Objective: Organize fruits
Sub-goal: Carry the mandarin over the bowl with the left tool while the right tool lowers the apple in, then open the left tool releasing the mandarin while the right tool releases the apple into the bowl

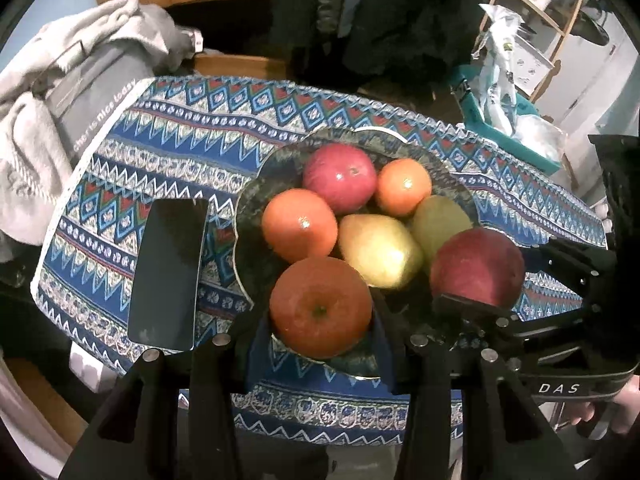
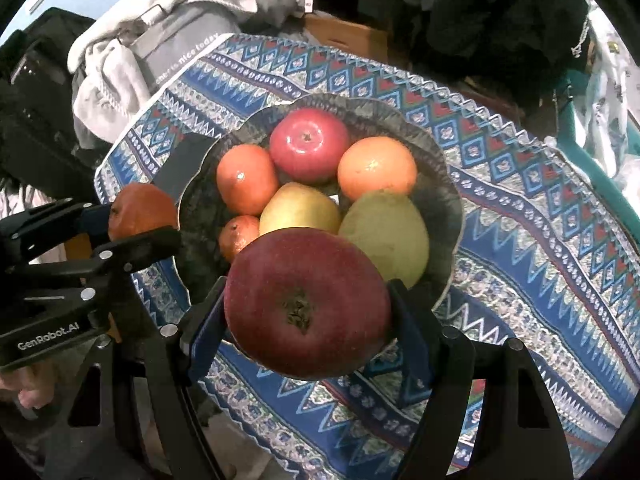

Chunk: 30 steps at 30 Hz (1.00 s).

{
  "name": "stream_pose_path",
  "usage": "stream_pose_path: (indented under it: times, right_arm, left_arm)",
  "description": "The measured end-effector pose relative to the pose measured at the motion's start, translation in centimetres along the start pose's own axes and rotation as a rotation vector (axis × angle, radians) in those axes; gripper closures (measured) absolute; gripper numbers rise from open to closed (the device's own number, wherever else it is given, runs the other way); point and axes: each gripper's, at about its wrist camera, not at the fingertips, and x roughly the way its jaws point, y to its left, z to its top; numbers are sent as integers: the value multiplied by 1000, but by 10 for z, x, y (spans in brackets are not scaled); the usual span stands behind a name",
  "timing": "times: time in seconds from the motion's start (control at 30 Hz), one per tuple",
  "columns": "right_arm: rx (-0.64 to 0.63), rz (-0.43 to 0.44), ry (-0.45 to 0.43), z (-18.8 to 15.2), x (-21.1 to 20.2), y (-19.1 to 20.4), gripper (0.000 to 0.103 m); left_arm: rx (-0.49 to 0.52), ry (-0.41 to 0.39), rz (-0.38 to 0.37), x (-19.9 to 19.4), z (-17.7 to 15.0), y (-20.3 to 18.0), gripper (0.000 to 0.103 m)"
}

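Observation:
A dark patterned bowl [image 1: 256,208] [image 2: 444,208] on the table holds a red apple [image 1: 340,178] [image 2: 310,144], oranges [image 1: 300,230] [image 2: 376,168], two yellow-green pears [image 1: 380,250] [image 2: 384,236] and a small mandarin [image 2: 238,236]. My left gripper [image 1: 320,320] is shut on an orange [image 1: 320,308] at the bowl's near rim; it also shows in the right wrist view [image 2: 142,210]. My right gripper [image 2: 308,316] is shut on a dark red apple [image 2: 306,302], held over the bowl's near edge; it shows in the left wrist view [image 1: 478,268].
A blue patterned cloth [image 1: 192,140] [image 2: 520,208] covers the table. A black phone [image 1: 168,276] lies left of the bowl. Grey clothing and a bag [image 1: 60,92] sit at the far left. A teal box with a plastic bag [image 1: 504,100] stands at the far right.

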Motion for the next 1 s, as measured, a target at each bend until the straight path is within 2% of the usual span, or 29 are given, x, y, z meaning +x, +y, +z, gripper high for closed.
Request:
stream_pose_path:
  times: [0.37,0.43,0.8,1.0]
  right_arm:
    - [-5,11,63,-3,26,8,26]
    - [6,38,52,-3,24,8,27]
    - [55,34,-18,0,-7,-6,26]
    - [74,0,-69,3,-23,-16,23]
  left_arm:
    - [-12,44,13,15,-1,5,57]
    - [-12,46,14,15,-1,5,57]
    - [-17,33,-8,16,9,-5,57]
    - [-18,28,-16,24,16,-13,57]
